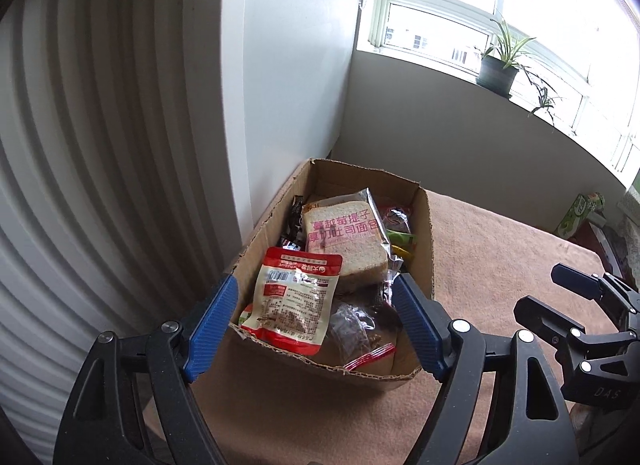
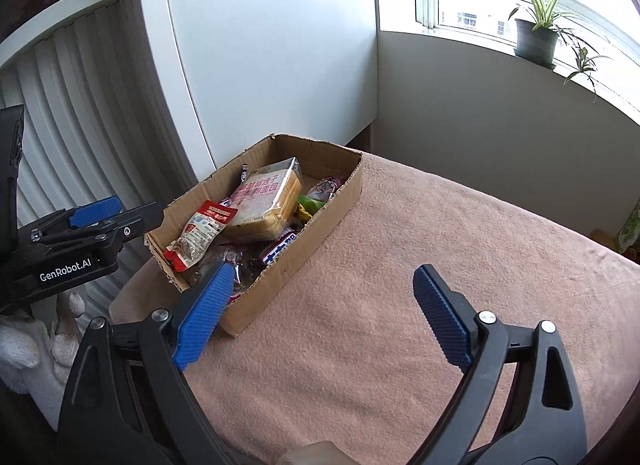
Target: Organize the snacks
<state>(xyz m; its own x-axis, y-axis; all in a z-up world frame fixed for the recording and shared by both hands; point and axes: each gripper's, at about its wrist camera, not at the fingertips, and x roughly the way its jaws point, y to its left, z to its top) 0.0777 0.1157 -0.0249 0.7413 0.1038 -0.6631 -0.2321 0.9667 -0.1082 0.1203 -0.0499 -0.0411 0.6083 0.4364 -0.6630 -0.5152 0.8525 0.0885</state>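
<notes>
The snacks all sit in the cardboard box (image 2: 320, 221) left of centre, red pouch (image 2: 202, 235) and sliced bread pack (image 2: 264, 201) on top. The pink-covered counter (image 2: 400, 265) is bare, so sorting looks finished. Left tongs (image 1: 316, 323) and right tongs (image 2: 320, 315) gape, empty.

I note left gripper (image 1: 316, 317): black arched frame, ribbed blue pads (image 1: 212, 321), silver pivot screws. Right gripper (image 2: 324, 313): same build, black frame, blue textured pads (image 2: 204, 317), silver screws. White "GenRobot.AI" lettering on left unit's black housing; faint "DAS" embossed on right unit's body.
</notes>
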